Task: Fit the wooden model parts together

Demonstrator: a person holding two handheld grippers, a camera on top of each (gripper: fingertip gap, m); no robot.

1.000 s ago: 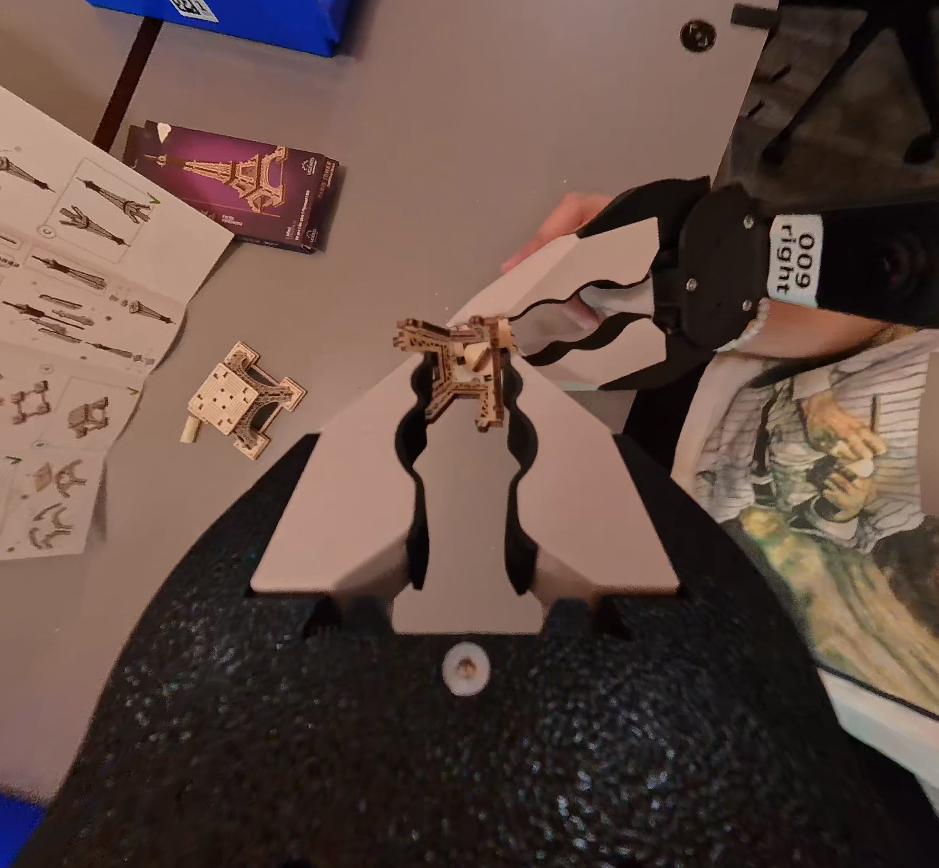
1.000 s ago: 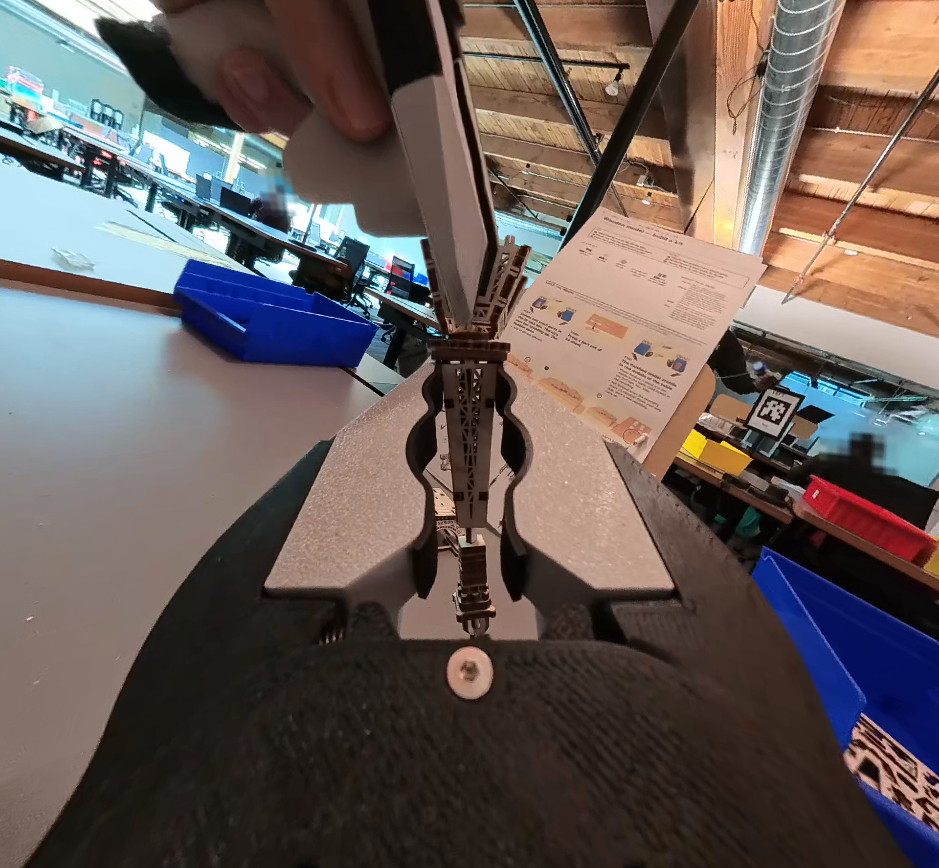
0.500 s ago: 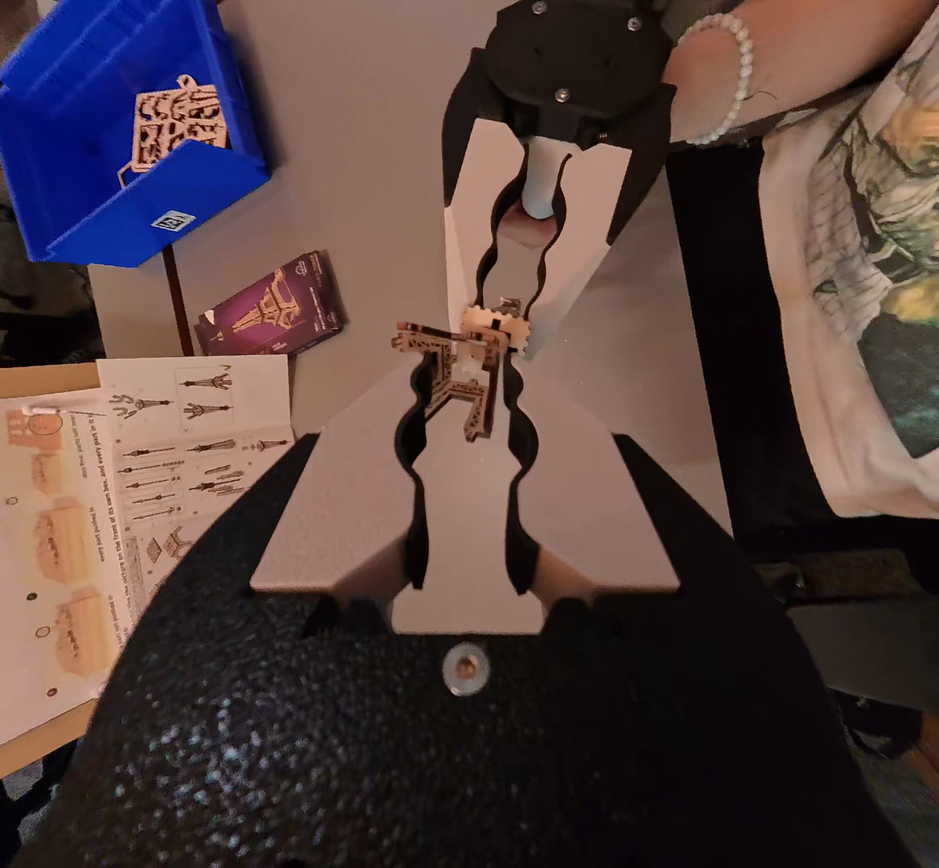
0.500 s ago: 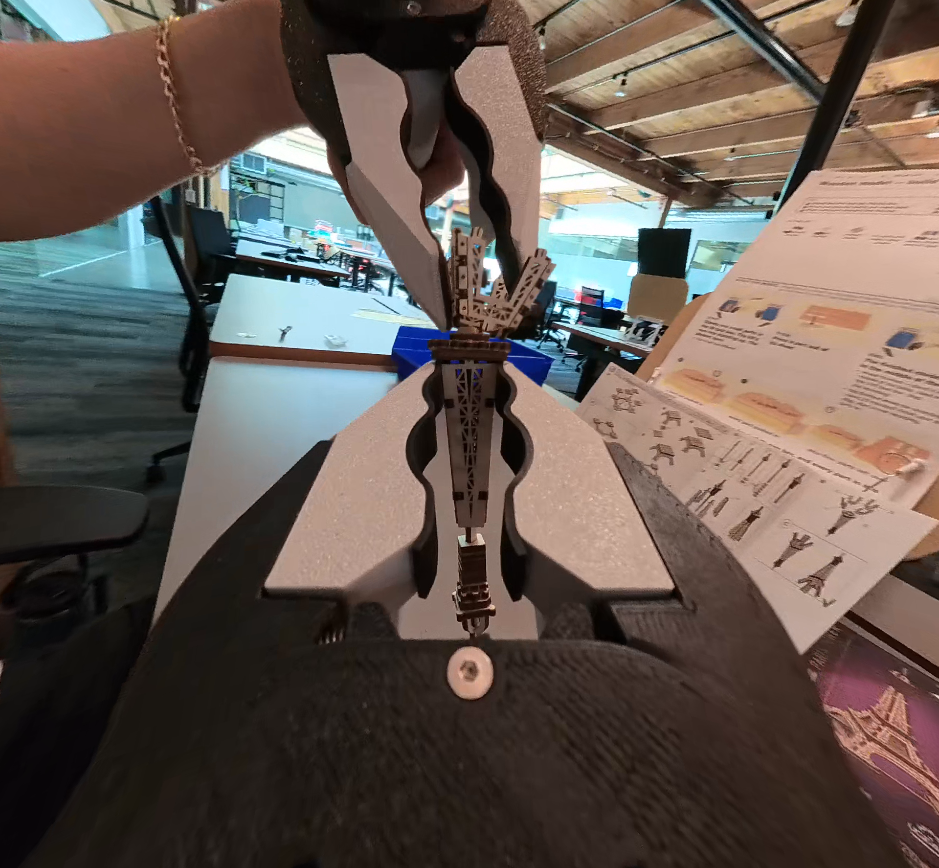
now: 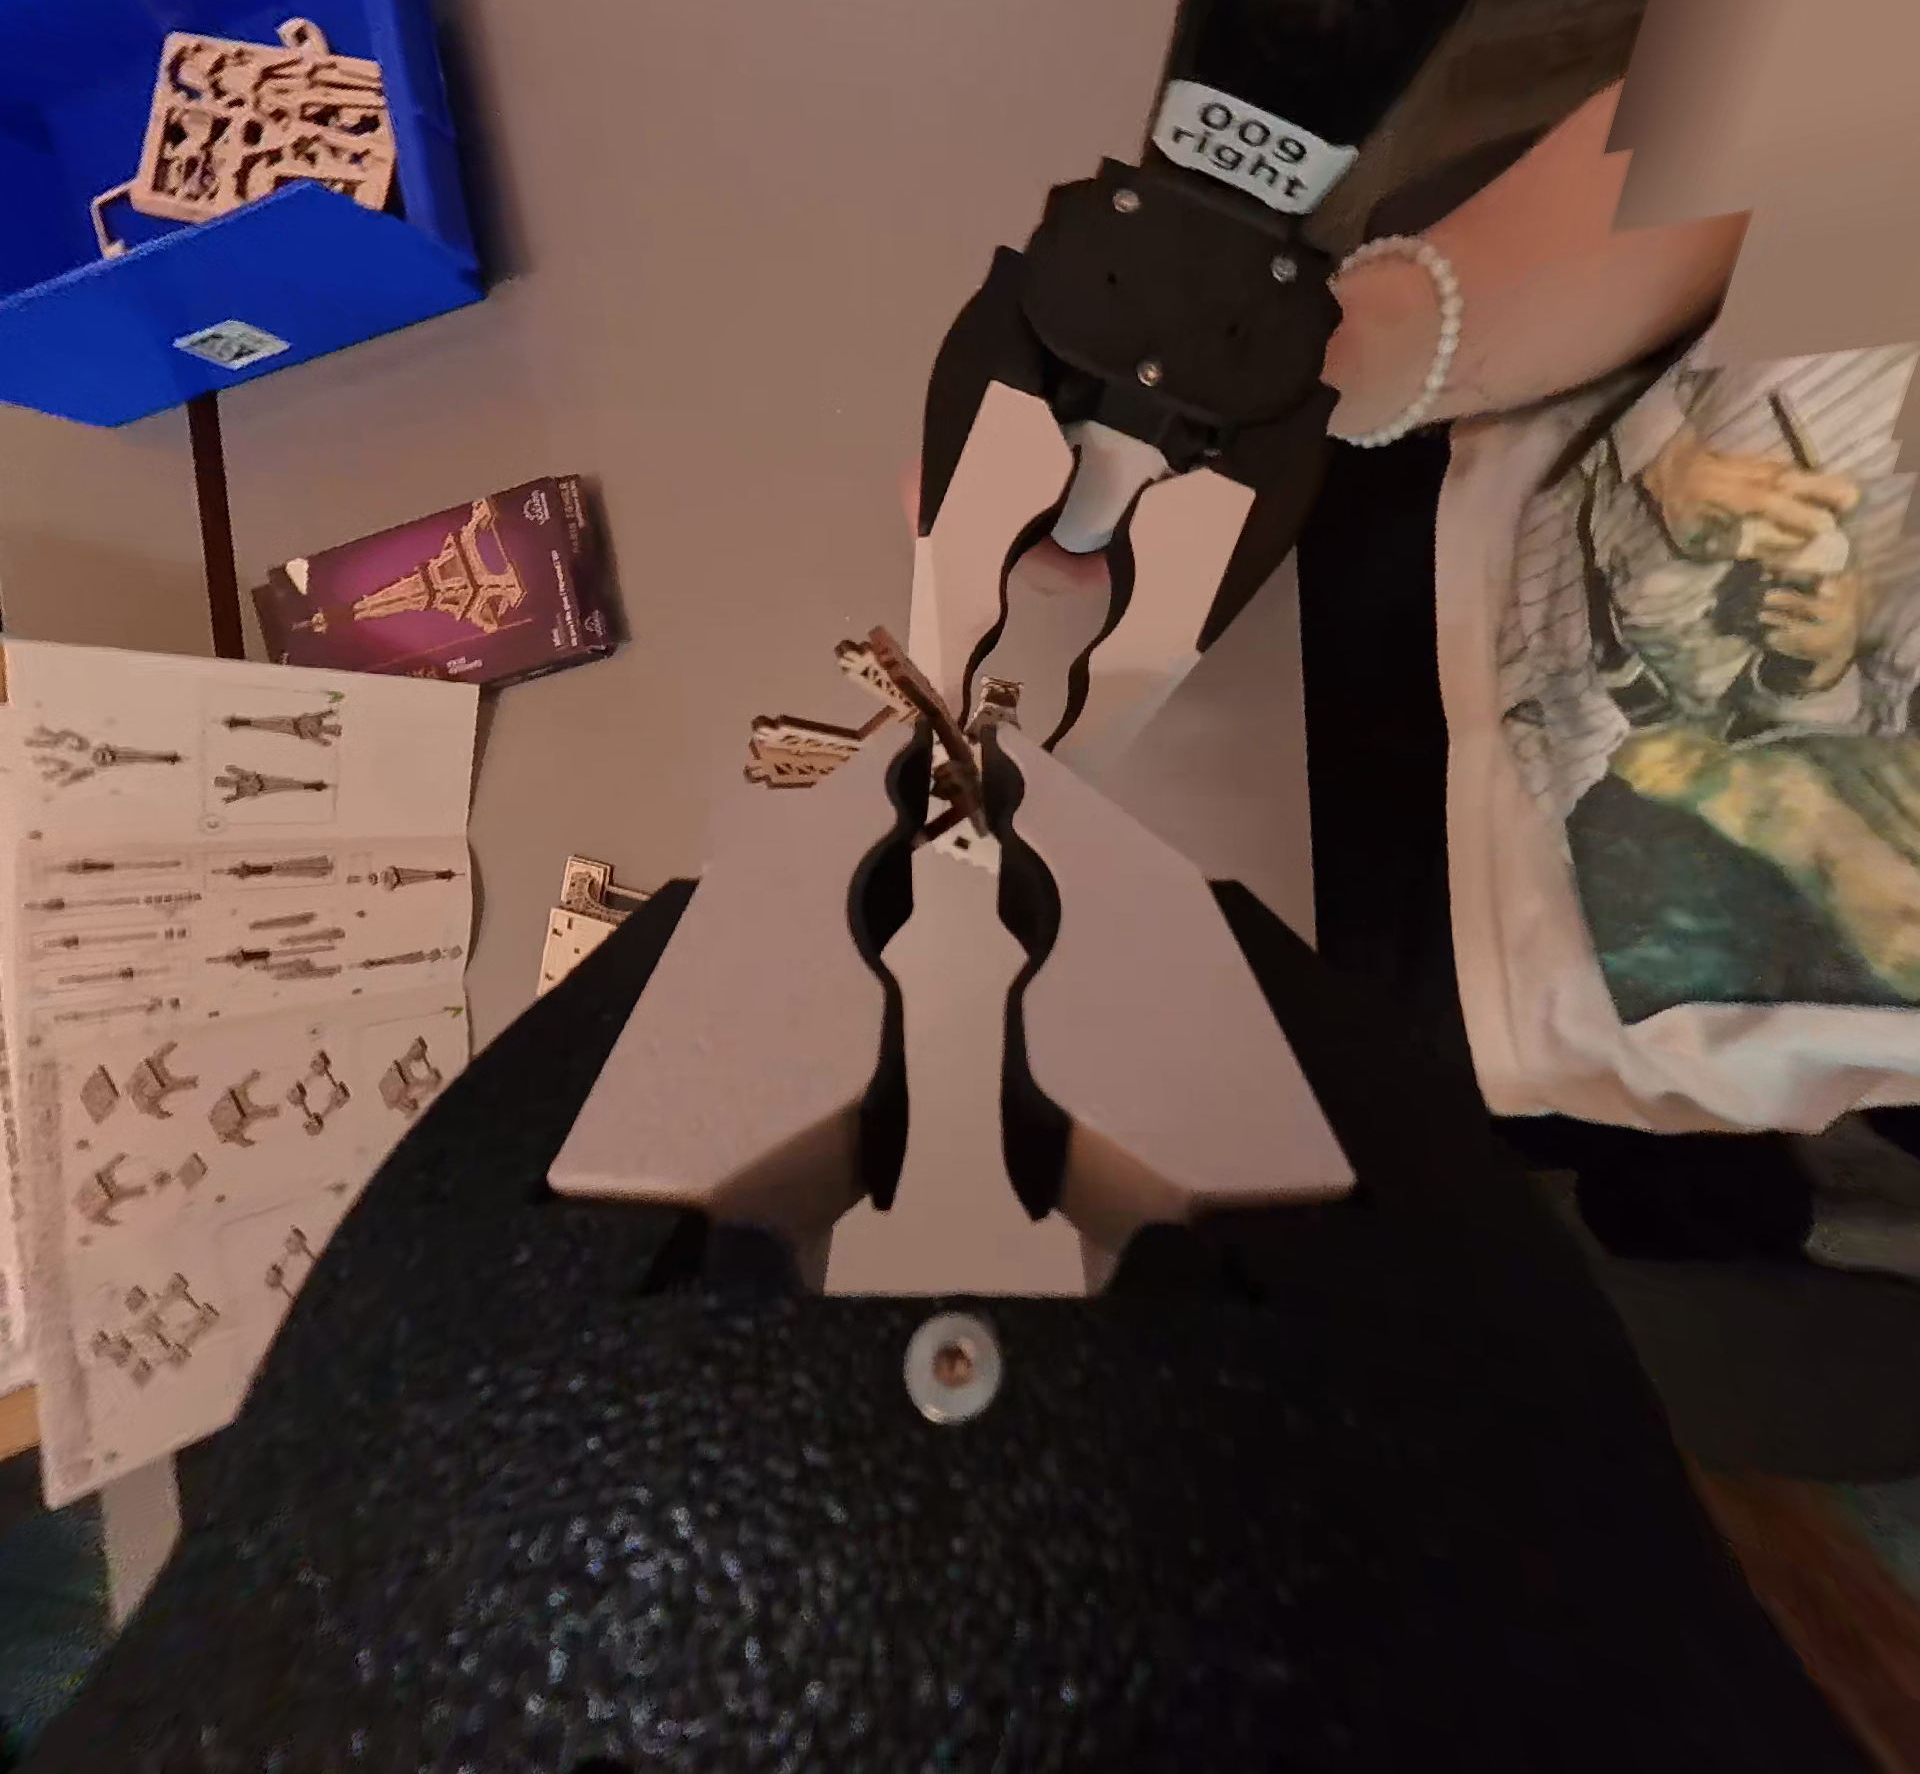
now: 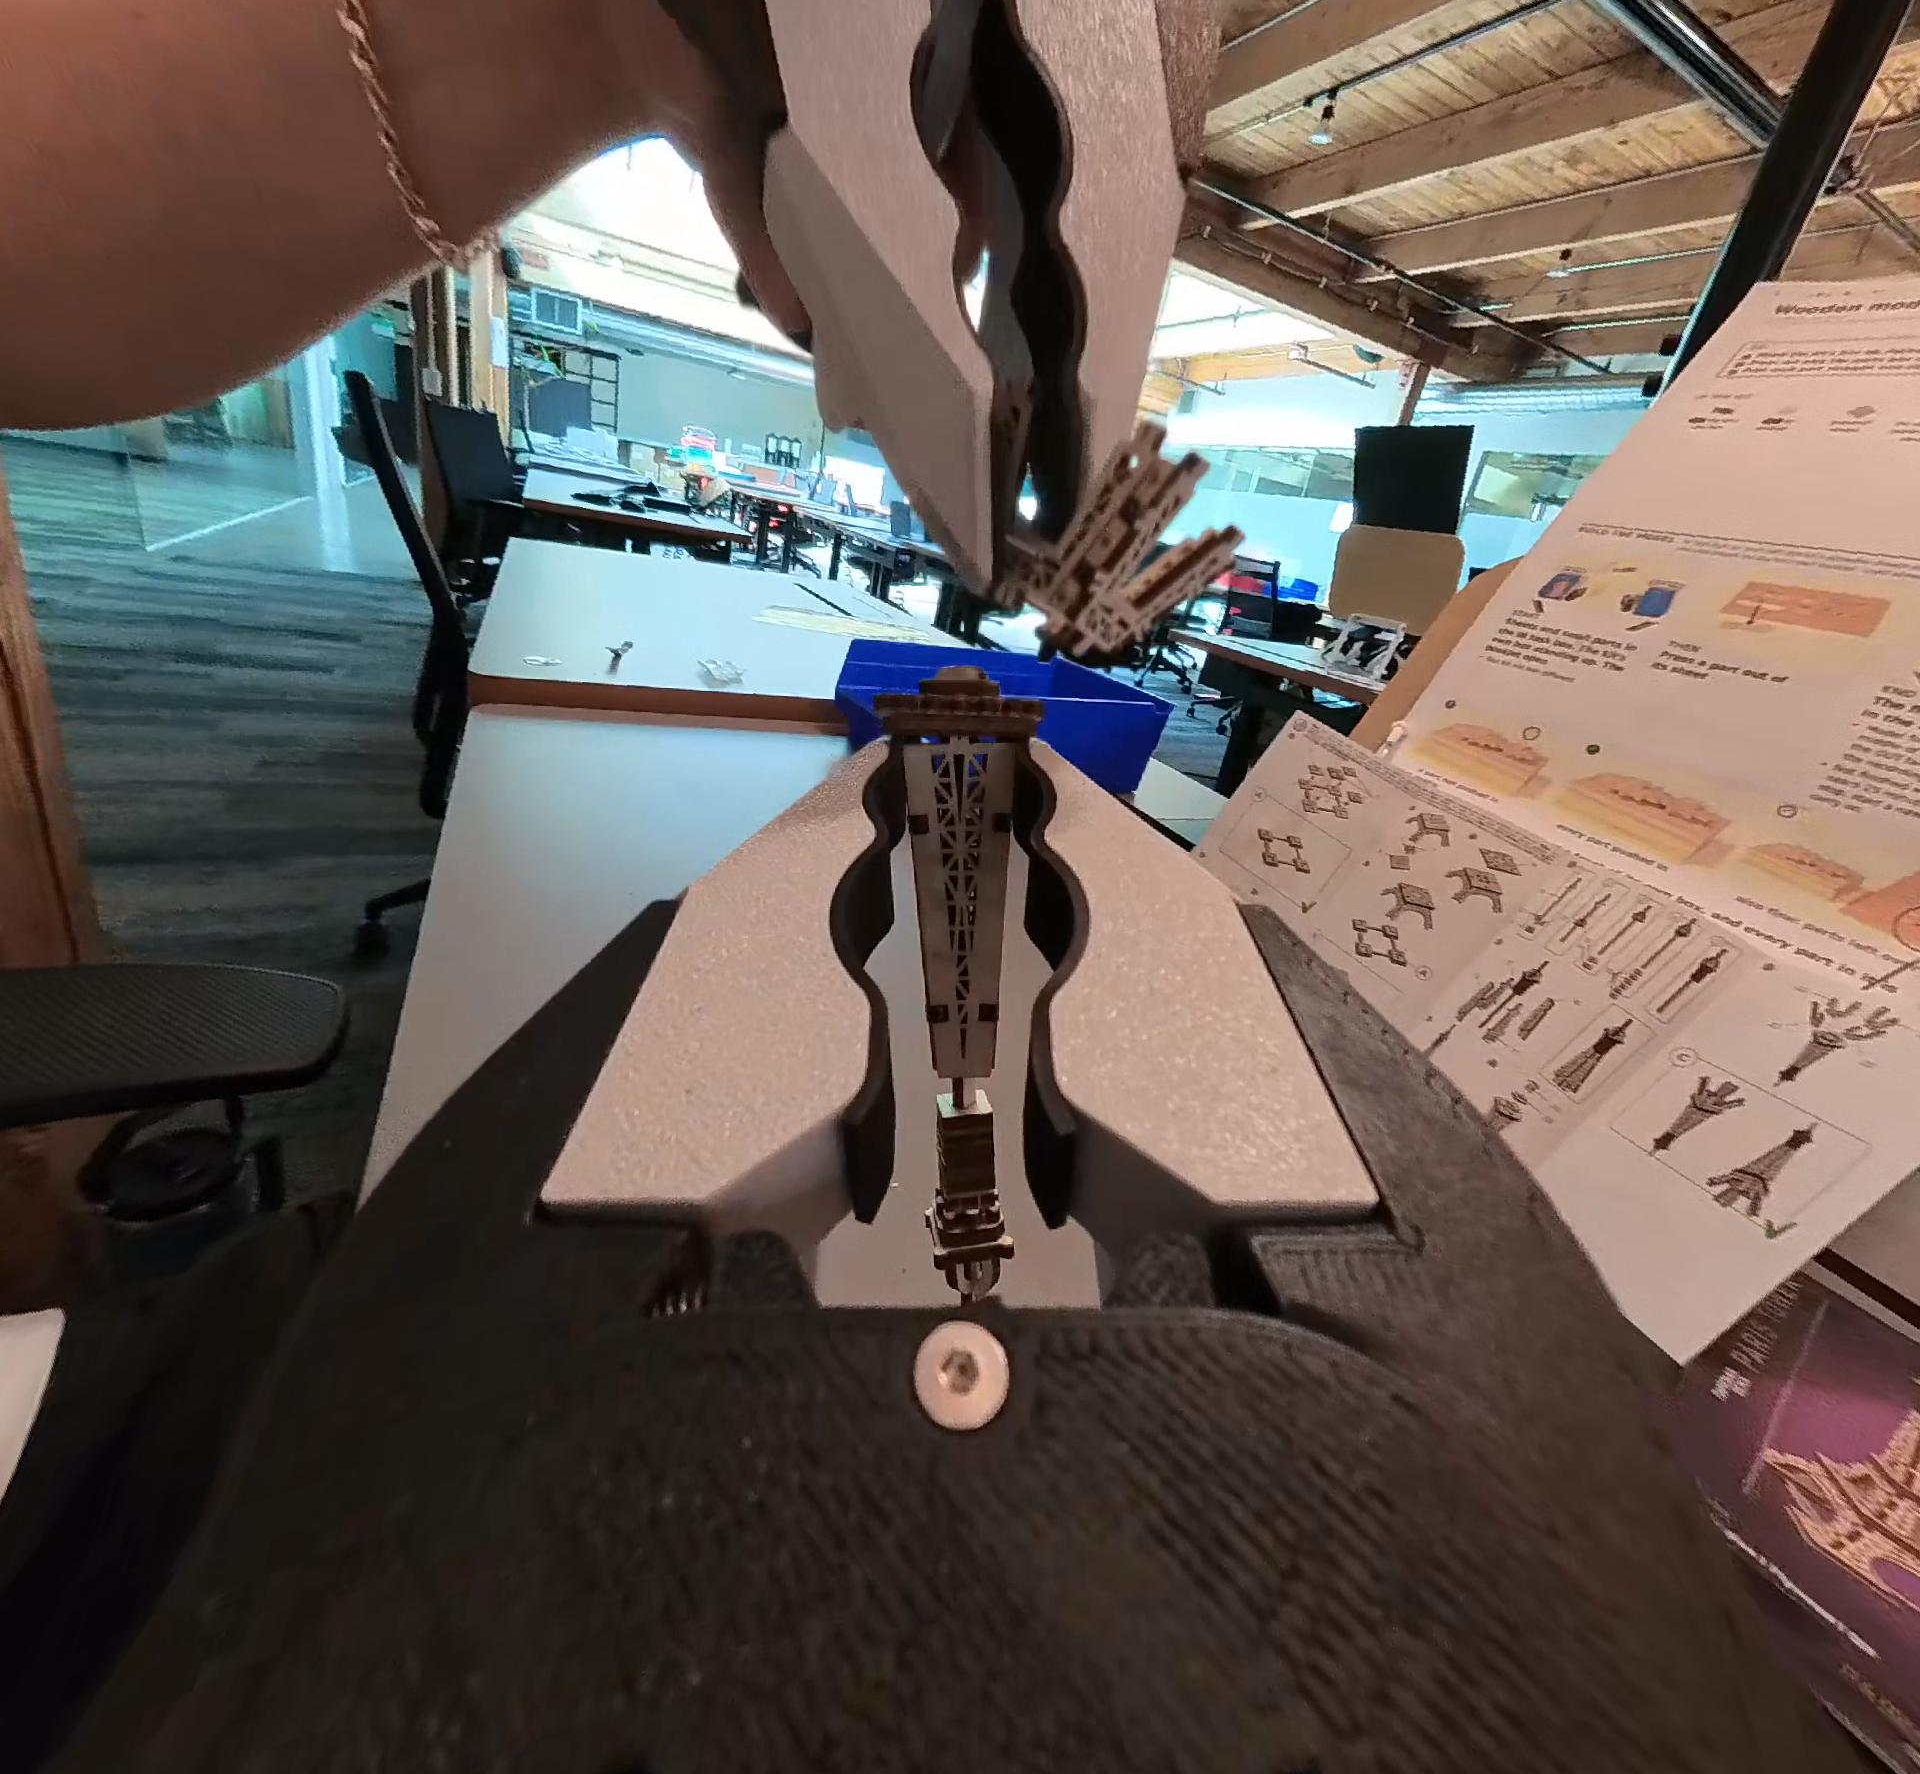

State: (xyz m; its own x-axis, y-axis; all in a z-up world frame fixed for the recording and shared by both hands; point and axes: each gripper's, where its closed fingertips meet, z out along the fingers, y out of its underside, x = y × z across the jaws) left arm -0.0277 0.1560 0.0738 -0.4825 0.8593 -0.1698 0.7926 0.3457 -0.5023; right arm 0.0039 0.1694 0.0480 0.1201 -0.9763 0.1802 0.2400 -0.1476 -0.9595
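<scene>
My left gripper is shut on a wooden legged tower section, which sticks out tilted from the fingertips. My right gripper is shut on a slim wooden tower spire that lies along its fingers, flat plate end forward. In the right wrist view the left gripper comes down from above, and the legged section hangs just above and right of the spire's plate, apart from it. In the left wrist view the right gripper points at me, tip to tip with mine.
On the grey table stand a blue bin holding a wooden parts sheet, a purple model box and an instruction sheet. Another wooden base part lies half hidden behind my left gripper. A person's torso is at the right. My hands' fingertips stand some 4 cm from each other.
The legged section sat right against the spire's plate half a second ago. Now it is tilted and a little up and to the right of it. Both grips held.
</scene>
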